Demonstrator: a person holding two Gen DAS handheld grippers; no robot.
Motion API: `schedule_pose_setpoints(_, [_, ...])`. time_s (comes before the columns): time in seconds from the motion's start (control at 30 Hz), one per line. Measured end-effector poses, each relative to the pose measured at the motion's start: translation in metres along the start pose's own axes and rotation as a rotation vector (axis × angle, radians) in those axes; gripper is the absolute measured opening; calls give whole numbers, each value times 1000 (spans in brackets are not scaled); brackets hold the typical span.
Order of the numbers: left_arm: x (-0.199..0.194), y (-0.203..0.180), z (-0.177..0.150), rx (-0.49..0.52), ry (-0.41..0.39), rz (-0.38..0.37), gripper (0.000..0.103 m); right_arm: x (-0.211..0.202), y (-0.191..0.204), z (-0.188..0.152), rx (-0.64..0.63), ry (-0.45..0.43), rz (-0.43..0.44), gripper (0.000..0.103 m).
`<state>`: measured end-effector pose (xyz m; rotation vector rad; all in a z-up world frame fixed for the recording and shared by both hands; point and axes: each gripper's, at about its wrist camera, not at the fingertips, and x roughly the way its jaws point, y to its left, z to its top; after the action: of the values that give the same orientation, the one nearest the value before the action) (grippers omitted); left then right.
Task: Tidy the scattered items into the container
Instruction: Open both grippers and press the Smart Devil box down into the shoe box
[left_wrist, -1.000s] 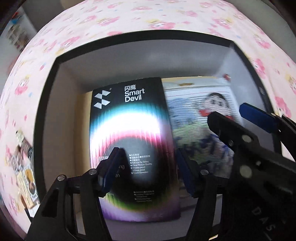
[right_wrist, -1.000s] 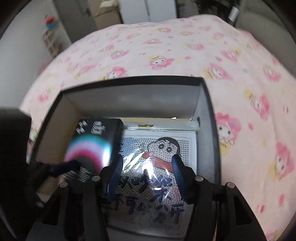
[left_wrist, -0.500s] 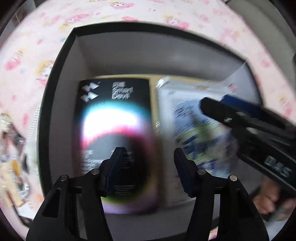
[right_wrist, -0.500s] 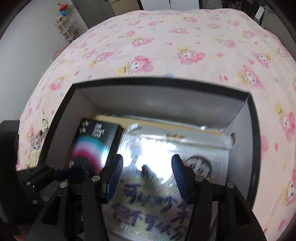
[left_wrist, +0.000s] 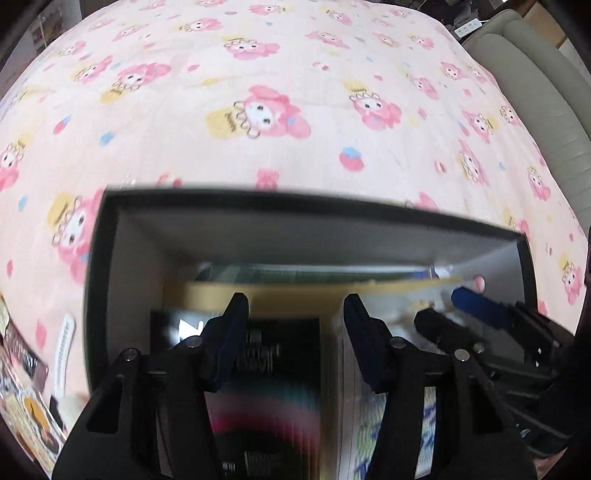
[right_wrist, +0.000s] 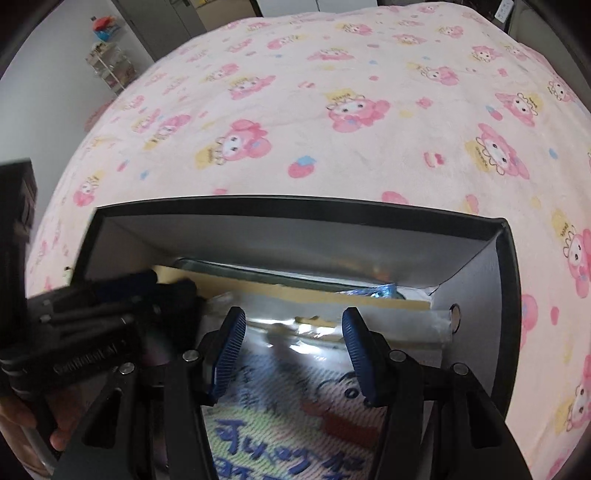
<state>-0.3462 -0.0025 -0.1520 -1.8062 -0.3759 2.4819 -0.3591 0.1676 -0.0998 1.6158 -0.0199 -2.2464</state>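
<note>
A black-rimmed grey box (left_wrist: 295, 236) (right_wrist: 295, 236) sits on the pink cartoon blanket. Inside lie a black "Smart Devil" package (left_wrist: 280, 369) on the left and a shiny cartoon-print packet (right_wrist: 295, 402) on the right, over a yellow card (right_wrist: 295, 297). My left gripper (left_wrist: 295, 332) is open and empty above the black package. My right gripper (right_wrist: 291, 350) is open and empty above the cartoon packet. The right gripper also shows at the right of the left wrist view (left_wrist: 487, 332), and the left gripper shows at the left of the right wrist view (right_wrist: 99, 321).
Loose items lie on the blanket left of the box: a white comb (left_wrist: 64, 343) and snack packets (left_wrist: 26, 402). A grey sofa (left_wrist: 535, 85) stands beyond the blanket at the far right. A shelf rack (right_wrist: 109, 66) stands at the far left.
Both grippers have pulled back and tilted up, so more blanket and the box's far wall show. The black package now lies flat in the box, free of my left gripper.
</note>
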Motion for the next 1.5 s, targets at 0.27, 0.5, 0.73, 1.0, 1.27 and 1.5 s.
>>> schedule_pose_setpoints(0.27, [15,1,2,13,52,69,50,20,-15,-3,64,62,18,52])
schedule_pose_setpoints(0.5, [6,4,6,-7,58,13,51,15,-14,-8,48,59,23,52])
schedule_pose_setpoints(0.73, [-38,-12,-28,56,-42,-37,51,-37,-5,-19,22,-102,-3,51])
schedule_pose_setpoints(1.0, [-38,-32,-77,108,113,-200,51,-54,4,-60,23,-56,45,51])
schedule_pose_setpoints(1.27, [-15,-35,-86,119,192,-138,45,-49,3,-85,28,-13,51,51])
schedule_pose_setpoints(1.5, [-15,-14,-79,-10,190,-171,26,-48,3,-89,24,-8,69,51])
